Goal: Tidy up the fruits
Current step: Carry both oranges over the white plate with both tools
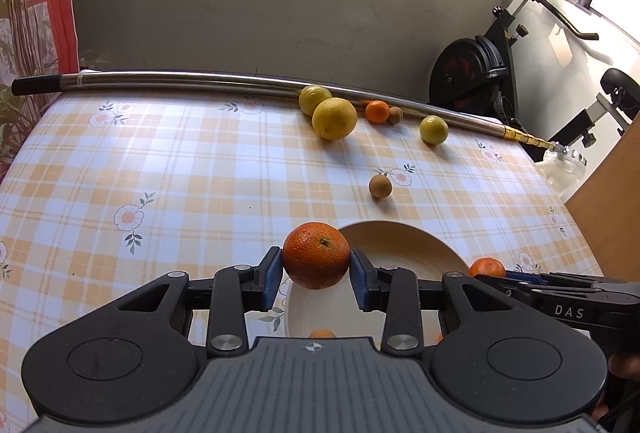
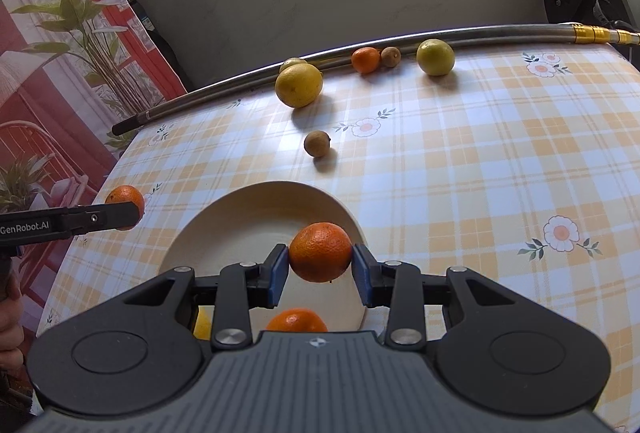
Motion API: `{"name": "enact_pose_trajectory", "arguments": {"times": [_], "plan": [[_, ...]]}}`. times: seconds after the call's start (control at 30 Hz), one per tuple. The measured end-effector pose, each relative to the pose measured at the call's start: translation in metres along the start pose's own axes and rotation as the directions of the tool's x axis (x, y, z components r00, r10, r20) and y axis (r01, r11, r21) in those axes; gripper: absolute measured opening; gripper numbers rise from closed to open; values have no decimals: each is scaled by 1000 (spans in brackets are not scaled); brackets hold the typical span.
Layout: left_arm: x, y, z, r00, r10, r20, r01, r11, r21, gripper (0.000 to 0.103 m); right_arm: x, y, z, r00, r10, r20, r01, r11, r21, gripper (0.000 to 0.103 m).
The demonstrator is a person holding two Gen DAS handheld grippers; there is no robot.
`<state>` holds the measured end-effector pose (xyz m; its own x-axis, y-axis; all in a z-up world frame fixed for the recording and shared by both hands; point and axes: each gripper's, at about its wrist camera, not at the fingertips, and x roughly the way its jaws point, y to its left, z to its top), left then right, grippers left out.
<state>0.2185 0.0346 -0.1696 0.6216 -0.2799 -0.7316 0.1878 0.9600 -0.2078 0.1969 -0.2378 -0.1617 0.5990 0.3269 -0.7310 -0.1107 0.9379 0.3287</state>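
Observation:
My left gripper (image 1: 316, 265) is shut on a dark orange (image 1: 316, 255) and holds it above the left rim of a cream plate (image 1: 404, 245). My right gripper (image 2: 320, 261) is shut on another orange (image 2: 320, 251) above the same plate (image 2: 240, 217). An orange (image 2: 296, 320) lies in the plate below it, with a yellow fruit (image 2: 202, 325) beside. The left gripper with its orange (image 2: 126, 203) shows at the left of the right wrist view. The right gripper's orange (image 1: 486, 267) shows in the left wrist view.
On the checked tablecloth (image 1: 160, 161) lie two yellow citrus (image 1: 334, 118), a small orange (image 1: 377, 111), a greenish citrus (image 1: 433, 129) and two small brown fruits (image 1: 380, 186). A metal pole (image 1: 200, 79) lies along the far edge. An exercise bike (image 1: 472, 73) stands beyond.

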Motion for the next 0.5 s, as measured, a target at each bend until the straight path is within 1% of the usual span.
{"name": "enact_pose_trajectory", "arguments": {"times": [0.17,0.5], "plan": [[-4,-3,-8,1000,-27,-3,27,1000,12,38,-4,7,-5,1000,3,-5,-3,1000,-9,37],[-6,-5,-19,999,-43,-15,43,999,21,38,-7,25,-14,1000,15,-20,-15,999,-39,37]]}}
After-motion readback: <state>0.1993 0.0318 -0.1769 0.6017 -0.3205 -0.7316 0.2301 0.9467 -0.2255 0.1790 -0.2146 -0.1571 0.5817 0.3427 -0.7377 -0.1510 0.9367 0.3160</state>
